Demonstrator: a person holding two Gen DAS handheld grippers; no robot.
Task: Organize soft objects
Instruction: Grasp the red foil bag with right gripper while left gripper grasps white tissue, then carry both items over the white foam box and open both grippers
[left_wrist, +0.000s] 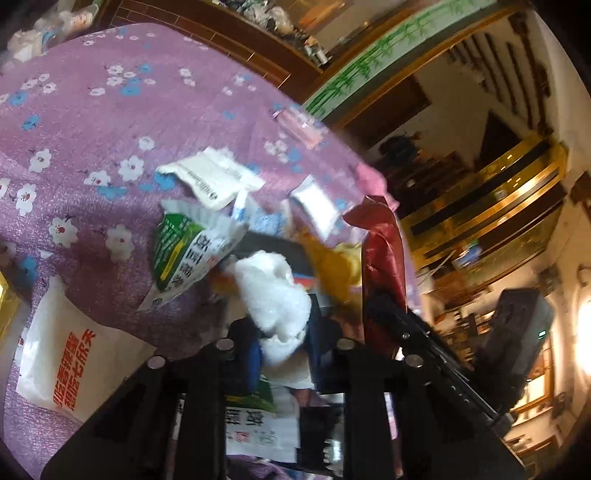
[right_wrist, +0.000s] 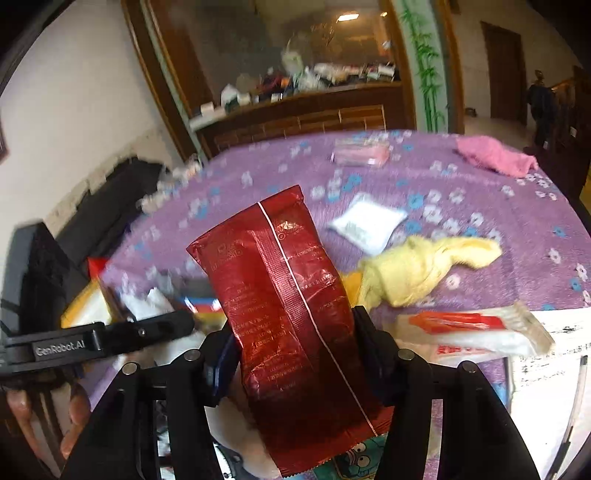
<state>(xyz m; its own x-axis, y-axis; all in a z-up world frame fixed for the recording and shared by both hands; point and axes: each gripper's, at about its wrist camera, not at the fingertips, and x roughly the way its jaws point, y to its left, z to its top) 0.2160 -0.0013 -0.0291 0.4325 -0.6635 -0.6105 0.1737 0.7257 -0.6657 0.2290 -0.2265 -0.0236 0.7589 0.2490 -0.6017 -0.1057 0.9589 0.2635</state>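
A white crumpled soft wad (left_wrist: 275, 295) sits between the blue pads of my left gripper (left_wrist: 284, 332), which is shut on it above a pile of packets. My right gripper (right_wrist: 293, 332) is shut on a red foil packet (right_wrist: 284, 295), held upright over the table. In the left wrist view the same red packet (left_wrist: 384, 258) stands just right of the white wad. The left gripper's finger (right_wrist: 159, 326) shows at the left of the right wrist view. Both grippers hang close together over the purple flowered tablecloth (left_wrist: 92, 122).
On the cloth lie a yellow cloth (right_wrist: 417, 269), a pink cloth (right_wrist: 495, 153), a white sachet (right_wrist: 365, 221), a pink packet (right_wrist: 362, 153), a red-and-white packet (right_wrist: 476, 328), a green-and-white packet (left_wrist: 184, 251) and a white bag with red lettering (left_wrist: 70, 365). A hand (right_wrist: 74, 410) shows bottom left.
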